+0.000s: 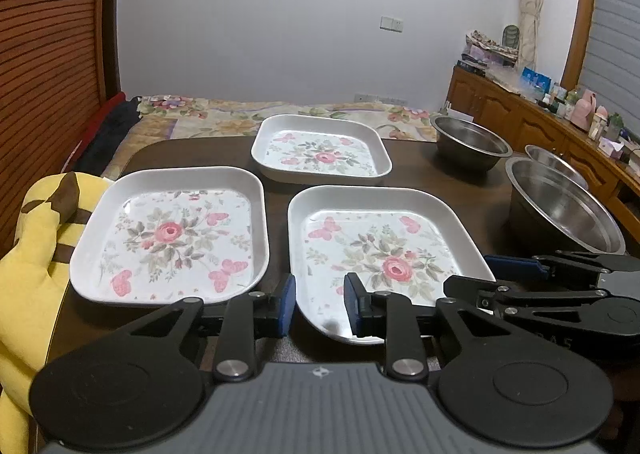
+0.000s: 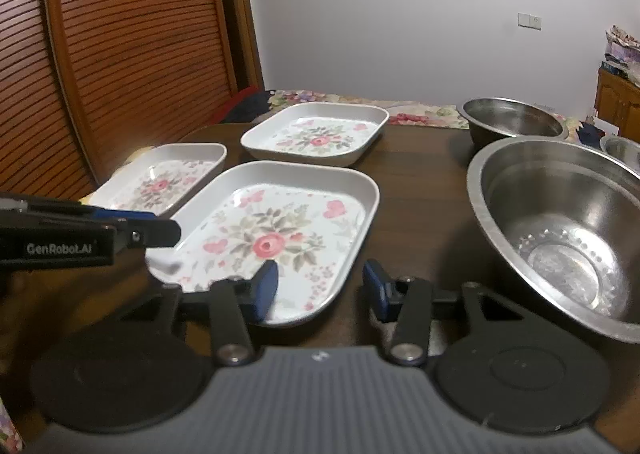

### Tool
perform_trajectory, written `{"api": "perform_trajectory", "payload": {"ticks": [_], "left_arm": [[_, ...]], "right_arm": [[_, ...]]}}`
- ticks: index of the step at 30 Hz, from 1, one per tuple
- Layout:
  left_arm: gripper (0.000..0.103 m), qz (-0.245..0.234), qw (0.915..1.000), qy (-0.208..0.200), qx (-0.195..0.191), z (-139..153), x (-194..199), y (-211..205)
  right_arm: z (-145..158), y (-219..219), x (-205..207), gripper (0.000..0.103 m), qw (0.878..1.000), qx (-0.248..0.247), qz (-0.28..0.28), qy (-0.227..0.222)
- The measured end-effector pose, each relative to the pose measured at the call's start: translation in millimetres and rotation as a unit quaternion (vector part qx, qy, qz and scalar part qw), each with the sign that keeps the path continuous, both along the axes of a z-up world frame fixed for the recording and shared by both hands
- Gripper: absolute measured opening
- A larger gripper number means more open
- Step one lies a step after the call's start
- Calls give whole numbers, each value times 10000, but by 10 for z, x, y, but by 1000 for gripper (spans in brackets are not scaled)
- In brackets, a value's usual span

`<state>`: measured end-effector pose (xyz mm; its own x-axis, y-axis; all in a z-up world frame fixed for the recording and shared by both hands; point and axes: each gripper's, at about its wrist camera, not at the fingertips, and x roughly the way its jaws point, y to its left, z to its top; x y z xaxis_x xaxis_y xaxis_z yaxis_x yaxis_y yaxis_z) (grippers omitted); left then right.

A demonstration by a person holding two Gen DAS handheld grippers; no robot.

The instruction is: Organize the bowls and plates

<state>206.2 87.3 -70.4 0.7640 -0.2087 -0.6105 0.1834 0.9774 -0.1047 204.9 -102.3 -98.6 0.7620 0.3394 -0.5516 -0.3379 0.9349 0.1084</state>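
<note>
On my bench (image 1: 420,170), left to right: three flowered plates, left (image 1: 168,234), far (image 1: 320,150), near (image 1: 384,254); three steel bowls (image 2: 560,230) right, unstacked. Left claw (image 1: 320,304) and right claw (image 2: 320,286) wide, empty, straddling the near plate's rim, probably for lifting.

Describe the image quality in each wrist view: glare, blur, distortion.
Left wrist view: sharp; fisheye bends the wooden door frame into a curve; pale glare on the near floral plate. Right wrist view: softer, the left gripper at the left edge slightly blurred; bright reflections inside the large steel bowl; dark vignette in the corners of both.
</note>
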Motion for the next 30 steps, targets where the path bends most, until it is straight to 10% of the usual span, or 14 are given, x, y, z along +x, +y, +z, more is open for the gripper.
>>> {"api": "perform_trajectory", "payload": {"ticks": [30], "left_arm": [[15,21,10000,-26,-90,33,-203,61]], "right_arm": [[34,-140,-64,22,9994,275,6,228]]}}
